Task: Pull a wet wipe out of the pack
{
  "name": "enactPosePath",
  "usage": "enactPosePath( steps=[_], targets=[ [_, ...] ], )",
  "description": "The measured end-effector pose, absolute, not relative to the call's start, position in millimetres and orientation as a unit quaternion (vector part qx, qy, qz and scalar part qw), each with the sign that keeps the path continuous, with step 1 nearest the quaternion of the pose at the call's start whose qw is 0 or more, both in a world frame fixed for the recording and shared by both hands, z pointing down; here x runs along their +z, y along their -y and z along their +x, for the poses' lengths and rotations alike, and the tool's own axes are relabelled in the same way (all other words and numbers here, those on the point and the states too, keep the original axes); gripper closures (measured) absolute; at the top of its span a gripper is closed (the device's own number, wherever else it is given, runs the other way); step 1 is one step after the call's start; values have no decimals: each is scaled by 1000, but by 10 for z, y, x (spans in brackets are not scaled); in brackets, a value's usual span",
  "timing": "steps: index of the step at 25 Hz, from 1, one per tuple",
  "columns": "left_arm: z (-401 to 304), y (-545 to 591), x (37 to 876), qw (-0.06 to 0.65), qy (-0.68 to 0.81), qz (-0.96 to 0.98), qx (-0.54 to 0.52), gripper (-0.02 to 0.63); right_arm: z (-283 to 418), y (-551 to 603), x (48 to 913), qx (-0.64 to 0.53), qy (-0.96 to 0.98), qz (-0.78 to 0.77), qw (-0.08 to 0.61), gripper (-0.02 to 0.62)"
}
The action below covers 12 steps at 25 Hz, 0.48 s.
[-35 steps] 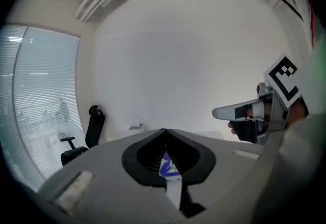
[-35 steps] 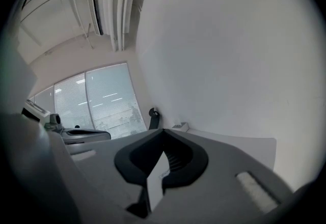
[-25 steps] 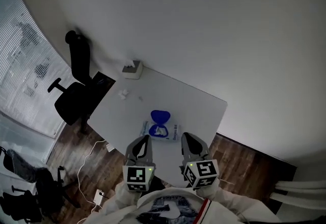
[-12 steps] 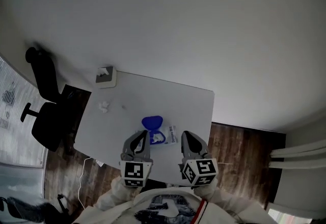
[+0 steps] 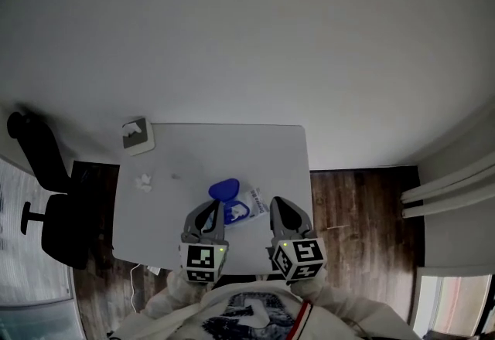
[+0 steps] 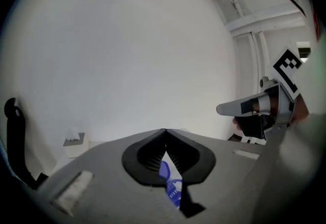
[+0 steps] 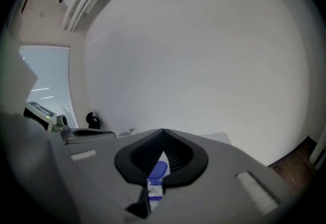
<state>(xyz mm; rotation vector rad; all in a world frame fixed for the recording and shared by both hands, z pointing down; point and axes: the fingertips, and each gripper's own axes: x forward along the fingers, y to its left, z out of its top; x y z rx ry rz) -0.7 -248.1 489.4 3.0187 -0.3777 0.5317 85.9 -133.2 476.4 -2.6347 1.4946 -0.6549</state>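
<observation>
Two sets of tongs are showing closed and empty on my screens. Sweeping from the left in the head view, I am seeing a black office chair (image 5: pixel 42 176), a grey tissue box (image 5: pixel 136 136) on the table's far corner, and a small crumpled white wad (image 5: pixel 144 182) on the smooth white table (image 5: pixel 232 149). The left gripper (image 5: pixel 212 211) is hovering with its ribbed black pads meeting tip to tip. Its own view is showing only a sliver of blue-printed pack through the gap below the tips (nothing pinched). Just ahead of both grippers, the wet wipe pack (image 5: pixel 256 202) is lying flat, its glossy blue oval lid (image 5: pixel 223 190) flipped open. The right gripper (image 5: pixel 278 211) is likewise closed on nothing, and its view alone is showing slatted window blinds (image 7: pixel 43 85). Dark wood-plank floor (image 5: pixel 356 203) is filling the right side.
</observation>
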Motion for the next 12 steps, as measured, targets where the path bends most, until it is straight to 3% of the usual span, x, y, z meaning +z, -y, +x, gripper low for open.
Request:
enactPosePath(
  steps=[12],
  targets=[
    [122,2430,4751,9,58,986,157,601,853,1294,4593,-186,-430,-883,36,591]
  ],
)
